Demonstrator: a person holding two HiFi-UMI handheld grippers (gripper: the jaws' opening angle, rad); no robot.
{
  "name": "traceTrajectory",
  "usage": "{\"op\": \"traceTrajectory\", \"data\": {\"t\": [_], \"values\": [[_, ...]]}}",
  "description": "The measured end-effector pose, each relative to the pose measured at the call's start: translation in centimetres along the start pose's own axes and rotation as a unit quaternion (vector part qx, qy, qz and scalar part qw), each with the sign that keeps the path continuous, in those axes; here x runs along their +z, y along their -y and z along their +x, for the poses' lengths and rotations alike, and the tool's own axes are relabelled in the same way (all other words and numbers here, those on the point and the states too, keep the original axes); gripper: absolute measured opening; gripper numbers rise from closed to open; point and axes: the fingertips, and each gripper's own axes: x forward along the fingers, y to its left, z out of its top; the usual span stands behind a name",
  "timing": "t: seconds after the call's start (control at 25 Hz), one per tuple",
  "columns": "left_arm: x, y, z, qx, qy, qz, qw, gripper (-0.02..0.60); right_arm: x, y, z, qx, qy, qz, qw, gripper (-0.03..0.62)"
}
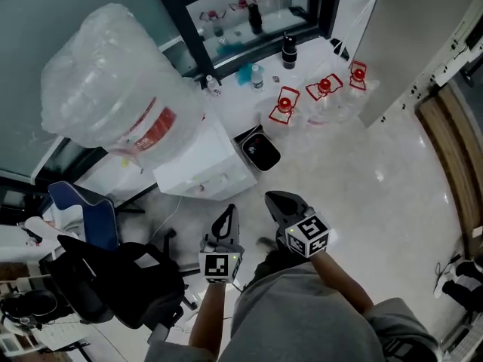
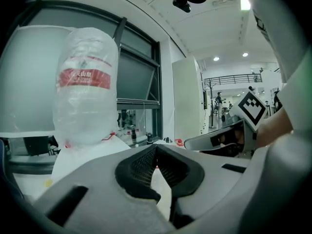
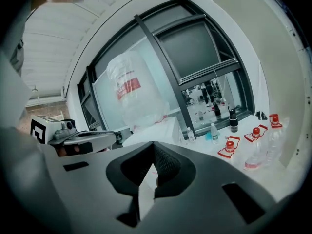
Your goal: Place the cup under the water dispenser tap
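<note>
Looking steeply down on a big water jug point(image 1: 113, 89), wrapped in clear plastic with a red label, sitting neck-down on the white water dispenser point(image 1: 204, 168) at the upper left, close against a dark-framed window point(image 1: 249, 21). Takes in a black office chair point(image 1: 113, 281) at the lower left, with a blue chair point(image 1: 87, 210) just beside it. Holds the left gripper point(image 1: 230, 211) and the right gripper point(image 1: 272, 198) side by side low in the centre, near each other yet apart, both aimed toward the dispenser's front and short of touching it. Shows the left one's ribbed black pads point(image 2: 144, 167) brought together at the tips with nothing between them, and likewise the right one's pads point(image 3: 168, 165), tips meeting and nothing gripped. Cannot place the cup from any view. Finds a small dark open-topped bin point(image 1: 260, 151) on the pale floor just beside the dispenser's right corner. Picks out three clear bottles with red caps point(image 1: 285, 105) in a row on the floor beyond the bin, then a black flask point(image 1: 289, 50) upright by the window frame
</note>
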Motion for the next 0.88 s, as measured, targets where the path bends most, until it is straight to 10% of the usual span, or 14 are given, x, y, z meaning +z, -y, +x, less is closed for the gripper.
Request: {"op": "traceTrajectory", "data": {"t": [0.88], "values": [[8.2,1.3,-1.3,-0.040,0.042,0.000,0.9983,0.011,7.8,-3.6,-2.3,0.014,0.056,-0.061,0.996,0.009]]}}
